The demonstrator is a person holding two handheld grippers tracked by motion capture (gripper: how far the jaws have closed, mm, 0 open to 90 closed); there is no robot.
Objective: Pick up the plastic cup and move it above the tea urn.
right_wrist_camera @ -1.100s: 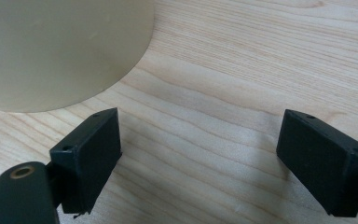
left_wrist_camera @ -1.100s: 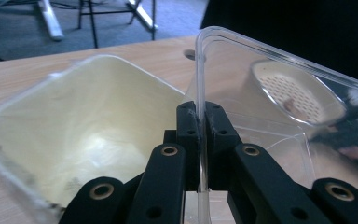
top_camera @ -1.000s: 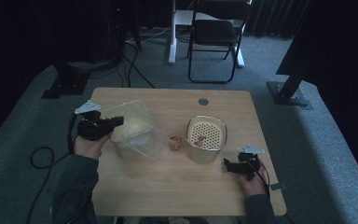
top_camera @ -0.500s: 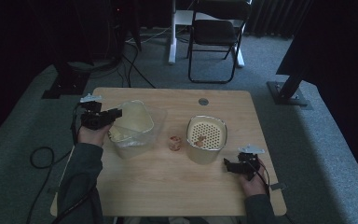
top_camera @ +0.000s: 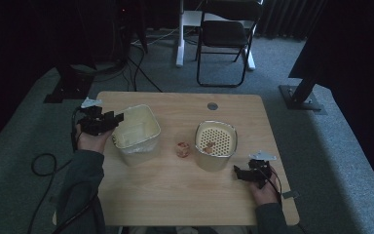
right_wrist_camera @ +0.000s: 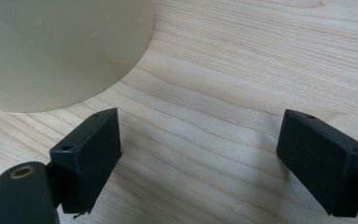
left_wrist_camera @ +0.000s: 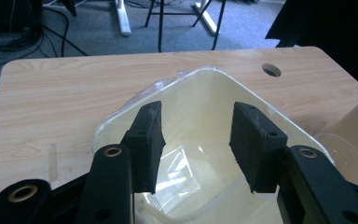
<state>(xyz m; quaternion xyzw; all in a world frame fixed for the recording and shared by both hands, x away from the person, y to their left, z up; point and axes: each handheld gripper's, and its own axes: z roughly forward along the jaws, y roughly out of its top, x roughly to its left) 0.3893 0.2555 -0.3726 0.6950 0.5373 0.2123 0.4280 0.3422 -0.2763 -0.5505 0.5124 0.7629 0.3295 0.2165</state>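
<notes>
Jaws of the left gripper (left_wrist_camera: 196, 140) stand apart just over the cream tub (top_camera: 135, 131) at the table's (top_camera: 175, 204) left; the right gripper (right_wrist_camera: 200, 158), wide open, rests beside the perforated pot (top_camera: 216, 145).

No words, labels, brands or numbers can be read on anything here; the pictures are too dim and small.

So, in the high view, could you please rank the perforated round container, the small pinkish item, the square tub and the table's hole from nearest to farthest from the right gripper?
From the right gripper:
1. Round container, just up and left.
2. Pinkish item, mid-table.
3. Table's hole, at the far edge.
4. Square tub, at the left.
</notes>
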